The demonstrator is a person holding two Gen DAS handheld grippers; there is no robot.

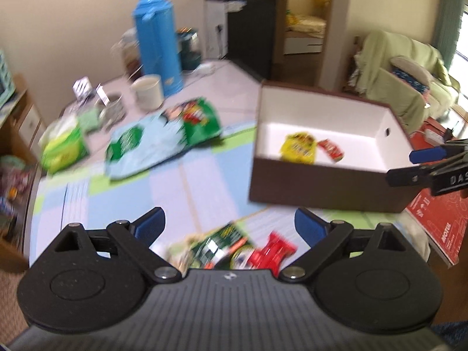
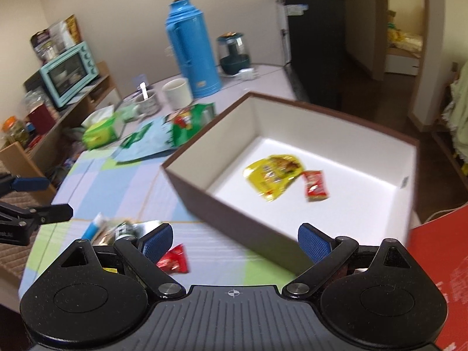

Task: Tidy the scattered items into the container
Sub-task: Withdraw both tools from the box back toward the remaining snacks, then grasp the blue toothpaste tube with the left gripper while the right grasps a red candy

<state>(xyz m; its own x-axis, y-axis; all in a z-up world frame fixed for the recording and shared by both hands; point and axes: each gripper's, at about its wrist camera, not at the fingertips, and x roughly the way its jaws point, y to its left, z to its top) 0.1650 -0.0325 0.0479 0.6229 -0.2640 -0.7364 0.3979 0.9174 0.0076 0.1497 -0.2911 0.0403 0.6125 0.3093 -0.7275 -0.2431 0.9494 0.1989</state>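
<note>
**Inspector:** Start with the largest items.

**Assistant:** The table (image 2: 204, 251) carries a checked cloth. The brown box (image 2: 222, 213), white inside, stands open on it. Behind it are a blue thermos (image 2: 194, 49) and a white cup (image 2: 177, 92).

**Inspector:** Contents of the box?

**Assistant:** A yellow packet (image 2: 273, 177) on the floor of the box, with a small red packet (image 2: 314, 185) touching its right edge.

**Inspector:** What lies outside?

**Assistant:** Two large snack bags overlapping: a pale blue bag (image 1: 146, 149) and a green bag (image 1: 199, 120), left of the box. Nearer, a dark green packet (image 1: 222, 242) and a red sachet (image 1: 272, 251) lie on the cloth, blurred.

**Inspector:** Grippers?

**Assistant:** The left gripper (image 1: 229, 225) hangs above those near packets, jaws spread, nothing between them. The right gripper (image 2: 235, 238) is at the box's near wall, jaws spread, empty.
</note>
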